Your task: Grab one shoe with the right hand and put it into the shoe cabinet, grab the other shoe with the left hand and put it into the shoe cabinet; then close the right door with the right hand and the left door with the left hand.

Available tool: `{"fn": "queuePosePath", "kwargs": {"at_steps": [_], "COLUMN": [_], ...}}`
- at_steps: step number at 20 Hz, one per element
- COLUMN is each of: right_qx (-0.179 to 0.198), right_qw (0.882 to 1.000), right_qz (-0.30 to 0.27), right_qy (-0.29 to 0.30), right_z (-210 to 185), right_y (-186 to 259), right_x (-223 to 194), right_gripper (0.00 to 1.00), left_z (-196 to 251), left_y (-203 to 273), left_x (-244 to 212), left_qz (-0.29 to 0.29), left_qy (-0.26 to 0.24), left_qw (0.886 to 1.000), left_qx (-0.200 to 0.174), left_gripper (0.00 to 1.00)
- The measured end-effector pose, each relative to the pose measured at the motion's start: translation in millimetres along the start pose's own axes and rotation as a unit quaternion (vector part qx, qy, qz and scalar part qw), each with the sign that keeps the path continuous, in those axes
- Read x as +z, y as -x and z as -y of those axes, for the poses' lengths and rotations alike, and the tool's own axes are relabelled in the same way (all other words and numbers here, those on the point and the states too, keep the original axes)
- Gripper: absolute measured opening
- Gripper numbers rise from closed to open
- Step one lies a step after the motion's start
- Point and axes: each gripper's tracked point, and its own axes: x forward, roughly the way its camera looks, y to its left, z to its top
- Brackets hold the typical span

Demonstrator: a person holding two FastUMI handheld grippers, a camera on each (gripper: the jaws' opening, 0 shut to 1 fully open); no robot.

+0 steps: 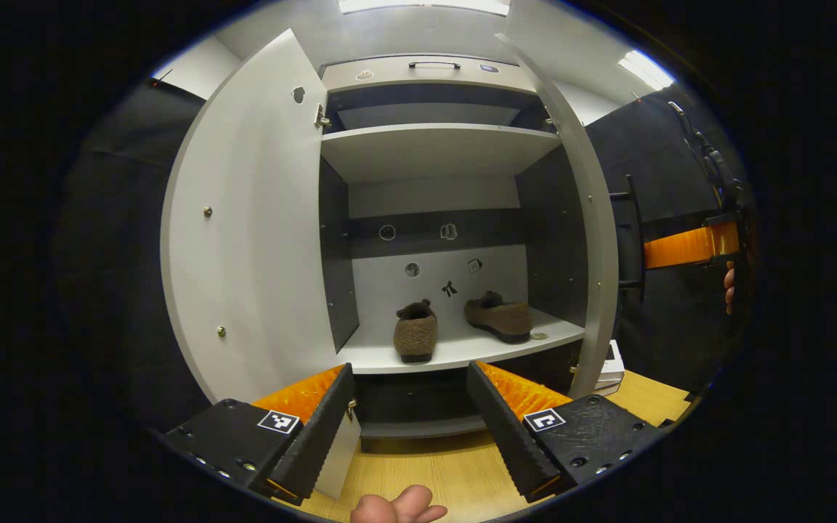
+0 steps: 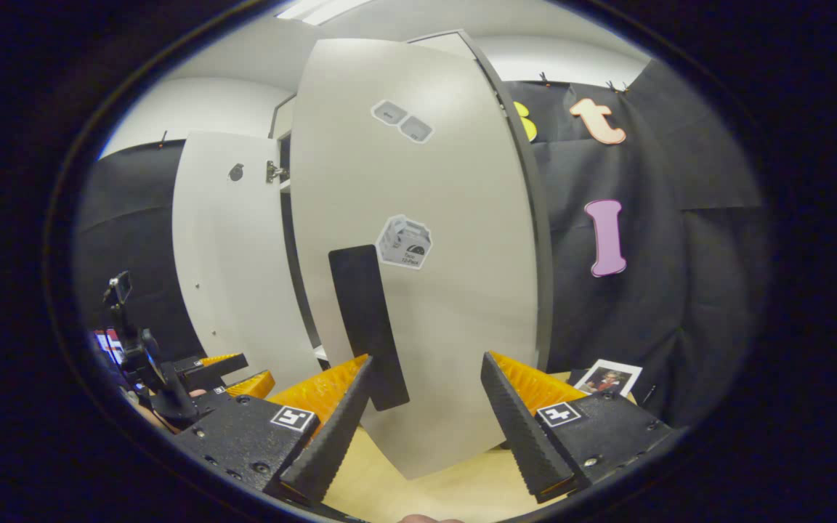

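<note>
Currently both brown shoes sit on the lower shelf of the shoe cabinet, beyond the spread, empty left tongs, while the spread right tongs face the right door above wooden flooring.

Both views bright, evenly lit; we see ceiling light panels at top of left gripper view, another strip at top of right gripper view. Soft shadow under upper shelf; cabinet recess dimmer, still readable. No hard glare; we note mild sheen on right door. Strong fisheye bending: door edges bow outward near rim. Focus sharp centrally, softening toward edges. No motion blur.
</note>
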Motion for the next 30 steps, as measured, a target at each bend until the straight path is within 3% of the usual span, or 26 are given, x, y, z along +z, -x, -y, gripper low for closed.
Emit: {"fn": "queuePosePath", "kwargs": {"at_steps": [4, 9, 15, 19, 23, 26, 30], "right_qx": [0.012, -0.047, -0.035, -0.031, -0.018, -0.005, 0.008], "right_qw": [1.000, 0.994, 0.998, 0.998, 0.999, 0.998, 0.998], "right_qz": [-0.003, 0.040, 0.011, -0.007, -0.012, -0.021, -0.035], "right_qy": [0.023, 0.092, 0.056, 0.050, 0.047, 0.052, 0.060], "right_z": [-14, -17, -42, -44, -52, -62, -72], "right_y": [-21, -6, 10, 4, -5, -10, -15], "right_x": [0, -3, -42, -51, -52, -56, -62], "right_gripper": [0.96, 0.96, 0.97, 0.97, 0.97, 0.97, 0.97], "left_z": [-22, -42, -60, -97, -139, -196, -234], "left_y": [11, 20, 43, 69, 91, 93, 63], "left_x": [-1, 2, 4, 20, 14, 18, -1], "left_qz": [-0.001, -0.005, -0.014, -0.006, -0.041, -0.046, -0.071], "left_qy": [-0.004, -0.002, 0.003, -0.014, -0.045, -0.060, -0.048], "left_qw": [1.000, 0.999, 0.999, 0.997, 0.995, 0.991, 0.990], "left_qx": [0.030, 0.047, 0.041, 0.073, 0.073, 0.109, 0.115], "left_gripper": [0.96, 0.96, 0.96, 0.96, 0.96, 0.96, 0.96]}}
